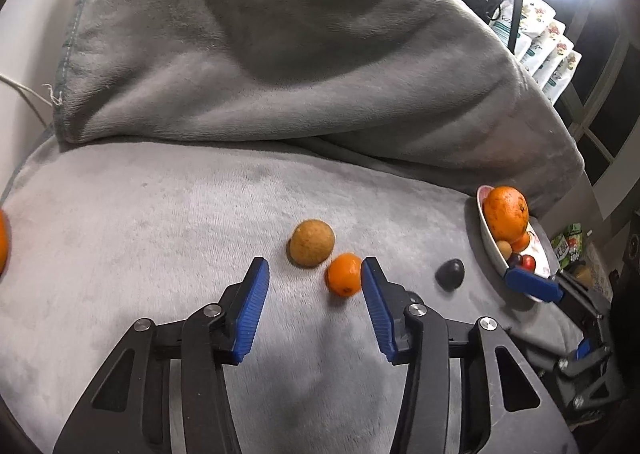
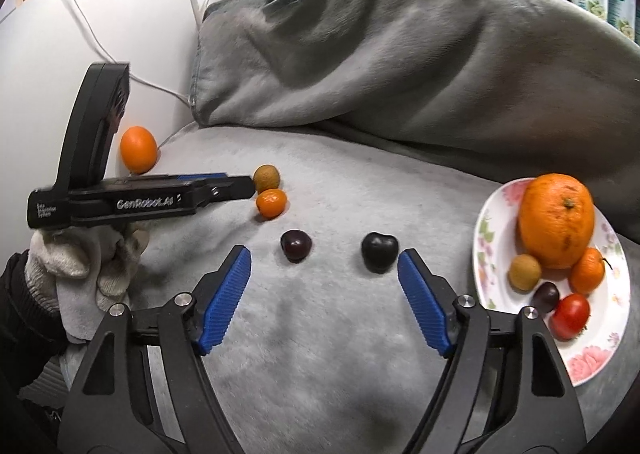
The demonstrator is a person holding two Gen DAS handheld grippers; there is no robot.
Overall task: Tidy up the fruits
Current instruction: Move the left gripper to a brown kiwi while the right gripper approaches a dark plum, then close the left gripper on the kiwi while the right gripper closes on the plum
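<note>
My left gripper [image 1: 314, 274] is open and empty; a small orange kumquat [image 1: 344, 274] lies just inside its right finger and a tan longan [image 1: 311, 243] just beyond. Both show in the right wrist view, kumquat [image 2: 271, 203] and longan [image 2: 266, 178], at the left gripper's tip [image 2: 240, 186]. My right gripper [image 2: 324, 260] is open and empty over the grey blanket [image 2: 320, 334]; two dark cherries lie ahead of it, one [image 2: 296, 245] near the middle, one [image 2: 379, 247] by its right finger. A floral plate [image 2: 494, 222] at right holds a big orange [image 2: 557, 219] and several small fruits.
Another orange [image 2: 138, 149] lies at the blanket's far left edge by a white wall and cable. A bunched grey blanket mound [image 2: 400, 66] rises behind the fruits. Tissue packs [image 1: 548, 54] and a window stand at the far right.
</note>
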